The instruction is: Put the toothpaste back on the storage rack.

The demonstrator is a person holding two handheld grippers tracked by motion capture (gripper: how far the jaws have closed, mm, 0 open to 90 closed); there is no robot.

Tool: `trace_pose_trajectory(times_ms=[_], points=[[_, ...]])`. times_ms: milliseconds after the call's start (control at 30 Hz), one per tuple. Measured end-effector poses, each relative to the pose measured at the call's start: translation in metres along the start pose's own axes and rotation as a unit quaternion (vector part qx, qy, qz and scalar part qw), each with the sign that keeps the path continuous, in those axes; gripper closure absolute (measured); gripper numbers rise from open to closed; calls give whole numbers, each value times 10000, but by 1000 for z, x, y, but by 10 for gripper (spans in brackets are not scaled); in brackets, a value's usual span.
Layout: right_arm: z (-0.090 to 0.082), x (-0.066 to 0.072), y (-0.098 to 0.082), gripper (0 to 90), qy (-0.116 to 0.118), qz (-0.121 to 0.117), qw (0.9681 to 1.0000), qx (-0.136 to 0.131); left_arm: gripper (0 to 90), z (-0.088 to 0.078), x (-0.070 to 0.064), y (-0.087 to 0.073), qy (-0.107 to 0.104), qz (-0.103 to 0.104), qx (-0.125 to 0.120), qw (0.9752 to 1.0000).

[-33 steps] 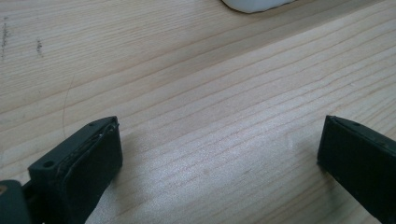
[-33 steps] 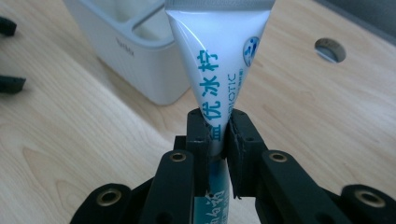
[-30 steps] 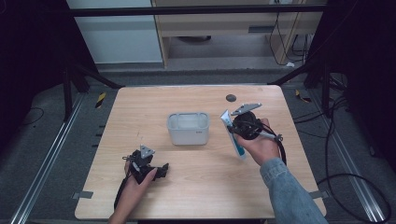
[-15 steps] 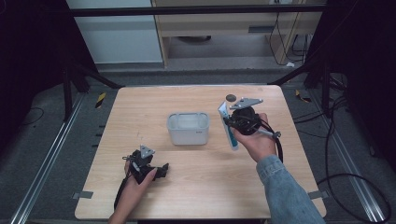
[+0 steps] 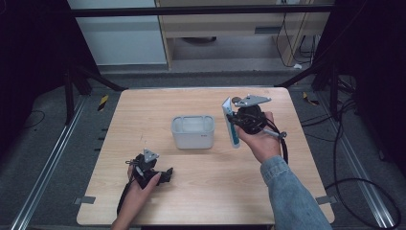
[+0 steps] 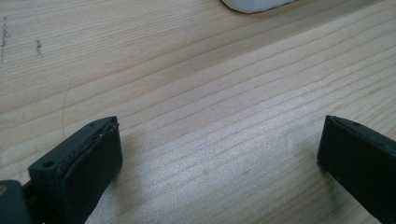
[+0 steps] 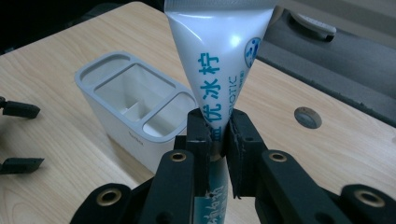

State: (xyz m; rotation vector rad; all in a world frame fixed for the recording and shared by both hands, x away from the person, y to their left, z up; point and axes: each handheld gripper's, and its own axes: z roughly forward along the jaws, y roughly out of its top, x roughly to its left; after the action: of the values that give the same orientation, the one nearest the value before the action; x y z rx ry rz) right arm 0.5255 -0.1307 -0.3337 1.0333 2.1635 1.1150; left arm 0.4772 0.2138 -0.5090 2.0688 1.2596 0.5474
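- The left gripper [image 5: 165,173] lies low on the wooden table [image 5: 143,110] at the near left side, in the person's left hand [image 5: 136,189]. Its jaws stand wide apart, with nothing between them — in the left gripper view there is only bare wood grain between the two black pads.
- The right gripper [image 7: 218,133] is raised above the table at the right side, in the right hand [image 5: 261,141]. Its jaws are clamped on a toothpaste tube [image 7: 219,51].
- The tube is white and glossy, with blue-green Chinese characters and a small round blue mark. In the right gripper view it widens upward to a flat crimped end, and the jaws pinch it at a narrow lower part. In the high view it hangs tilted, just beside the holder but apart from it.
- The holder [image 5: 192,132] is a white box with a grey rim and several open compartments — it stands near the middle of the table.
- A small dark round thing [image 7: 307,117] lies on the table further back.
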Motion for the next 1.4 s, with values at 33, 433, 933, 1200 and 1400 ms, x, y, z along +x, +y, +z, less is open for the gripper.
trace_pose_trajectory(times_ms=[33, 433, 933, 1200, 1400], points=[[-1, 0, 0, 802, -1, -22, 10000, -48, 0, 0, 0, 0, 1, 1, -1, 10000], [-7, 0, 10, 802, -82, -13, 9994, -341, 0, 0, 0, 0, 0, -3, -2, 10000], [-13, 3, 30, 801, -156, 4, 9981, -597, 0, 0, 0, 0, 6, -6, -12, 10000], [-11, 3, 33, 801, -200, 74, 9976, -661, 0, 0, 0, 0, 5, 4, -11, 10000], [-11, 5, 39, 801, -187, 90, 9972, -719, 0, 0, 0, 0, 5, 4, -11, 10000]])
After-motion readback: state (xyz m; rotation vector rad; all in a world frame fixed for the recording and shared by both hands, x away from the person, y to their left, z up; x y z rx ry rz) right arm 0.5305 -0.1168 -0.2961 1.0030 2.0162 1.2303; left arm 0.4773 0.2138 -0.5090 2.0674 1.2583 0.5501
